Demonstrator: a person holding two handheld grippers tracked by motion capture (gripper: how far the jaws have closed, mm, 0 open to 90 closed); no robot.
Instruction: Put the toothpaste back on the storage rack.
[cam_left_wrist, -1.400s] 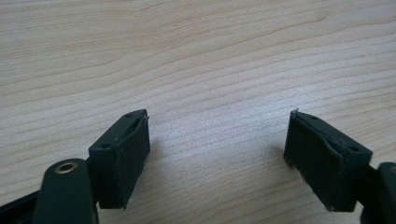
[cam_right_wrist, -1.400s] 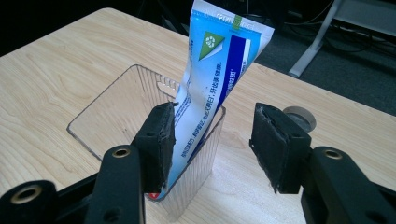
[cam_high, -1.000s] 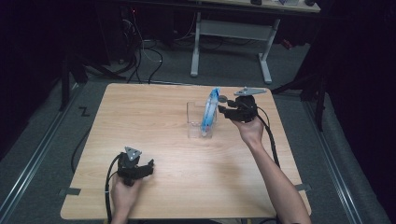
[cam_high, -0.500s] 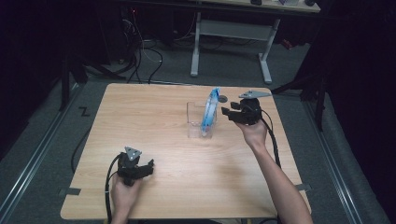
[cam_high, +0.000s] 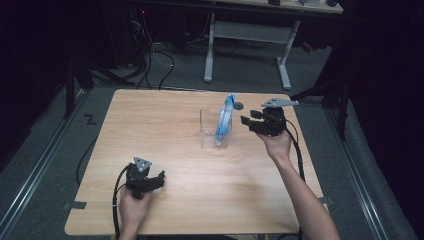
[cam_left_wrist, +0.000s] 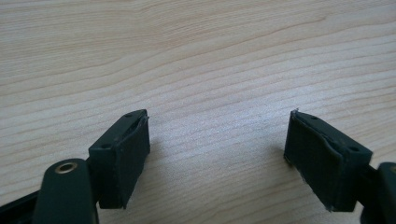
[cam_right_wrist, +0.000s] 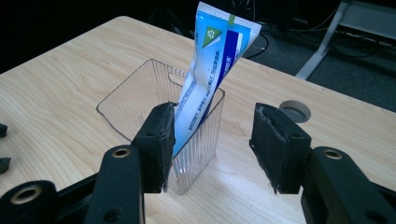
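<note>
Right gripper view: blue-white tube (cam_right_wrist: 212, 70) upright, leaning in clear ribbed holder (cam_right_wrist: 196, 144); right hand-held gripper (cam_right_wrist: 212, 144) jaws apart, empty.

The left tool (cam_high: 145, 180) sits low at the near edge of the worktop (cam_high: 165, 125), gripped from behind by the left hand (cam_high: 131, 205), whose forearm comes up over that edge. Its jaws stand wide apart with bare worktop between them. The right tool (cam_high: 257, 122) is held above the worktop's far right part by the right hand (cam_high: 276, 145), the forearm stretched out from the near right corner. Its jaws point left, parted, gripping nothing.
</note>
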